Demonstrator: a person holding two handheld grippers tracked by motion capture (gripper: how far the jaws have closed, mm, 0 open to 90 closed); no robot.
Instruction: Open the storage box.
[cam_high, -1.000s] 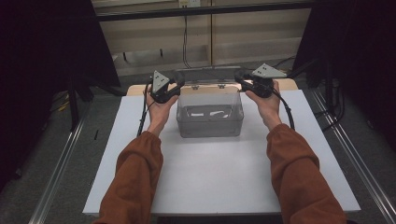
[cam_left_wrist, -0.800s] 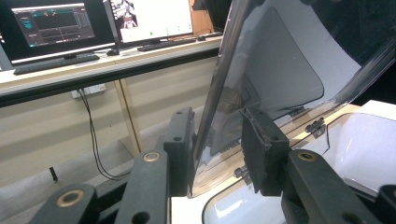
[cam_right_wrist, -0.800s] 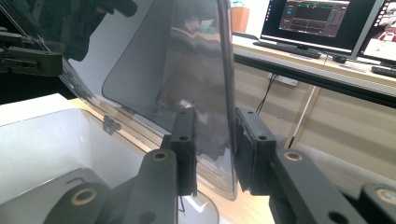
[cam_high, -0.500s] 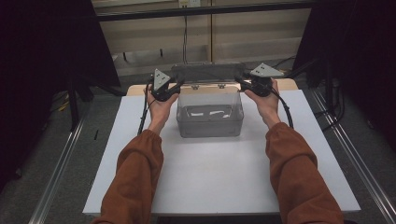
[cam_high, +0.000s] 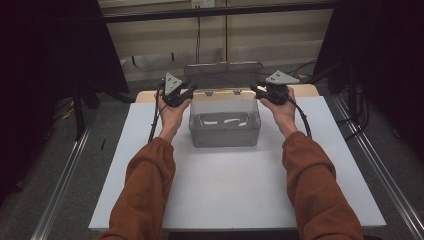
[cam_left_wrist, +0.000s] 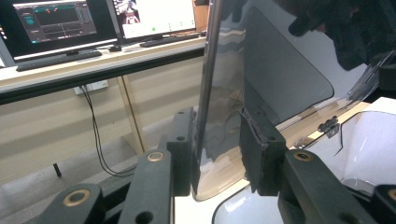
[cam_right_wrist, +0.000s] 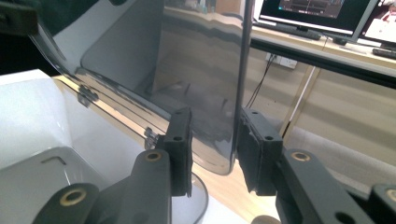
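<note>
A clear plastic box (cam_high: 225, 131) stands at the far middle of the white table top (cam_high: 235, 195). Its hinged lid (cam_high: 223, 75) is raised upright behind it. My left gripper (cam_high: 187, 91) is shut on the lid's left edge and my right gripper (cam_high: 257, 90) on its right edge. The left gripper view has the lid edge (cam_left_wrist: 210, 93) between the pads of the left gripper (cam_left_wrist: 217, 154), with the box rim (cam_left_wrist: 373, 140) at the right. Likewise, the right gripper (cam_right_wrist: 215, 149) clamps the lid corner (cam_right_wrist: 210, 130), and the box (cam_right_wrist: 28, 116) lies at the left. Small white pieces lie inside the box.
A dark rail (cam_high: 220, 11) crosses behind the table, and metal rails (cam_high: 65, 185) run along the floor at both sides. Monitors (cam_left_wrist: 51, 21) and a keyboard sit on a desk beyond. The near half of the table top is bare.
The lid has swung up from lying shut on the box to standing upright. Both grippers have moved up and slightly back with it.
</note>
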